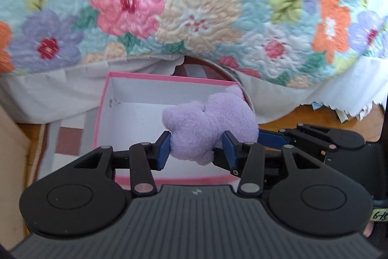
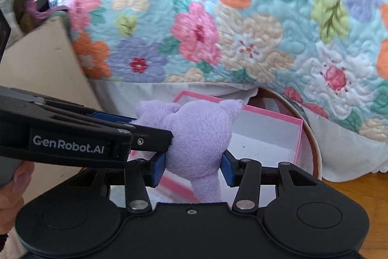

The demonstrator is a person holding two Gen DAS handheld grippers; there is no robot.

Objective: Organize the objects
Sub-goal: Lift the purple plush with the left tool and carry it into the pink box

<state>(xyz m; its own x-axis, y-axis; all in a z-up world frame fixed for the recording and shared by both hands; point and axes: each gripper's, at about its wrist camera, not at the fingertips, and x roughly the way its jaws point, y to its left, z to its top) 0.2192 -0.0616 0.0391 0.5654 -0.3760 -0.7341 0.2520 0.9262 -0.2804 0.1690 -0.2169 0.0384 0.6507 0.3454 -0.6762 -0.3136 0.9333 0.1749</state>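
A lilac plush toy (image 1: 208, 128) hangs over an open pink box with a white inside (image 1: 169, 78). My left gripper (image 1: 197, 147) is shut on the toy's lower part, with a blue pad pressing on each side. My right gripper (image 1: 266, 135) comes in from the right and grips the same toy. In the right wrist view the right gripper (image 2: 194, 166) is shut on the plush toy (image 2: 201, 132) around its body. There the left gripper (image 2: 150, 126) reaches in from the left and clamps the toy's side. The pink box (image 2: 299, 137) sits below and behind the toy.
A floral quilt (image 1: 194, 4) with a white sheet edge (image 1: 60, 89) hangs behind the box. A round brown-rimmed thing (image 2: 315, 149) stands at the box's back right. A beige board (image 2: 43, 60) leans on the left. A hand (image 2: 14, 181) holds the left gripper. Checked rug (image 1: 68, 137) and wooden floor (image 1: 278, 115) lie below.
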